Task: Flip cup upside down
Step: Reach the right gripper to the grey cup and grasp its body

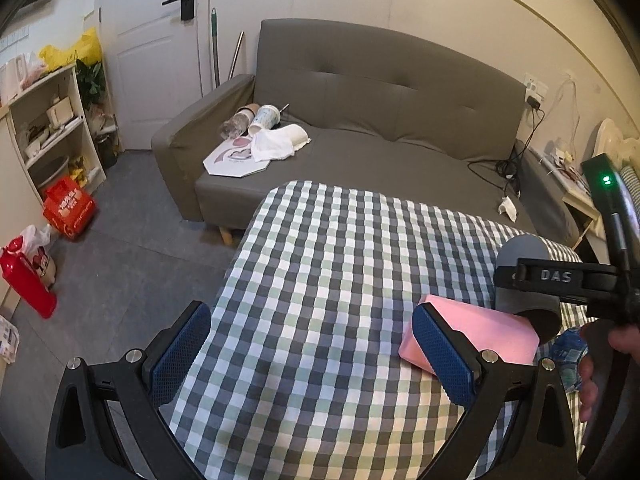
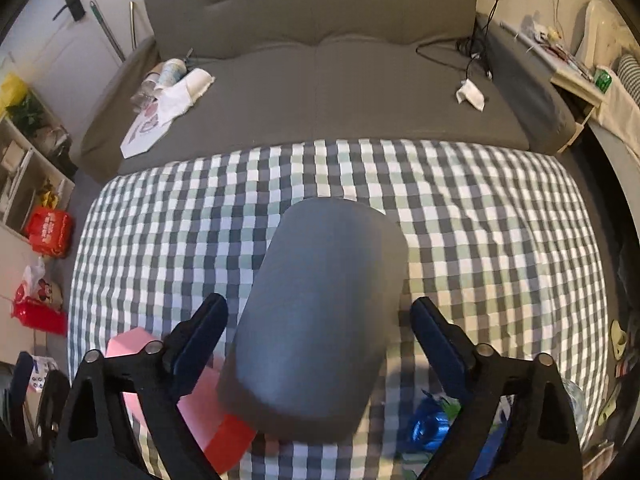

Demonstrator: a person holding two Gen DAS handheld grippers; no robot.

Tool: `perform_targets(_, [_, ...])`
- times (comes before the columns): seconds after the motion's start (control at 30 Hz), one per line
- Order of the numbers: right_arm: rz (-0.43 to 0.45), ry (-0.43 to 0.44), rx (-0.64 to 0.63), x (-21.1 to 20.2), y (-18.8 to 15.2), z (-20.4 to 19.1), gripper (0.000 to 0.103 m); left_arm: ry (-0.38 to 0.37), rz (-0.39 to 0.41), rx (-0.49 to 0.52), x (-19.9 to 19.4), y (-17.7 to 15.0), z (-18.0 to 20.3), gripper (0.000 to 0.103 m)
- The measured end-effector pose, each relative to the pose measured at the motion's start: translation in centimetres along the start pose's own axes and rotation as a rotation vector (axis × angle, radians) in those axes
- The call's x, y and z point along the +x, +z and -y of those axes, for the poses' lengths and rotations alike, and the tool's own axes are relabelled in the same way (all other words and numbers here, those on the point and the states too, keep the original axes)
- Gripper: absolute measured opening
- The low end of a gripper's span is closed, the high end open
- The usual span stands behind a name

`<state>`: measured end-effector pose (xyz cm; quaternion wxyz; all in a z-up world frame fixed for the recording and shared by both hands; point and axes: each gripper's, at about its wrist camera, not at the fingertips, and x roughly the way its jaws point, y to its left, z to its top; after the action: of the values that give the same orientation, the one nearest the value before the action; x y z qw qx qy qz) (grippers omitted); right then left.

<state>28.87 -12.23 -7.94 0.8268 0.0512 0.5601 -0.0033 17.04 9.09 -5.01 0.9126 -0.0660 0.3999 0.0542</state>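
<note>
A grey cup (image 2: 316,312) lies between the fingers of my right gripper (image 2: 320,332), above the checkered tablecloth (image 2: 480,240). The jaws stand wide, with a gap between each blue pad and the cup's wall. In the left wrist view the cup (image 1: 524,280) is at the right, tilted, with the right gripper's black frame across it. My left gripper (image 1: 312,344) is open and empty over the tablecloth (image 1: 320,260), its right finger (image 1: 444,356) next to a pink block (image 1: 488,332).
The pink block (image 2: 132,344) has a red side (image 2: 228,440). A blue plastic wrapper (image 2: 428,424) lies at the table's near right. A grey sofa (image 1: 360,128) behind the table holds cups, a cloth and cables. Shelves and red bags stand at the left.
</note>
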Motion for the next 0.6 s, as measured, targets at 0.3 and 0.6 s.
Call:
perform_targets(0.3, [-0.015,0.067,0.048,0.4,0.2,1.3,0.079,0.001,0.009,-0.002,-0.3,0.0,0.0,0.103])
perform_targets(0.6, [0.084,0.106,0.027,-5.3,-1.2,1.5,0.078,-0.001,0.047,0.001,-1.9,-0.4,0.9,0.103])
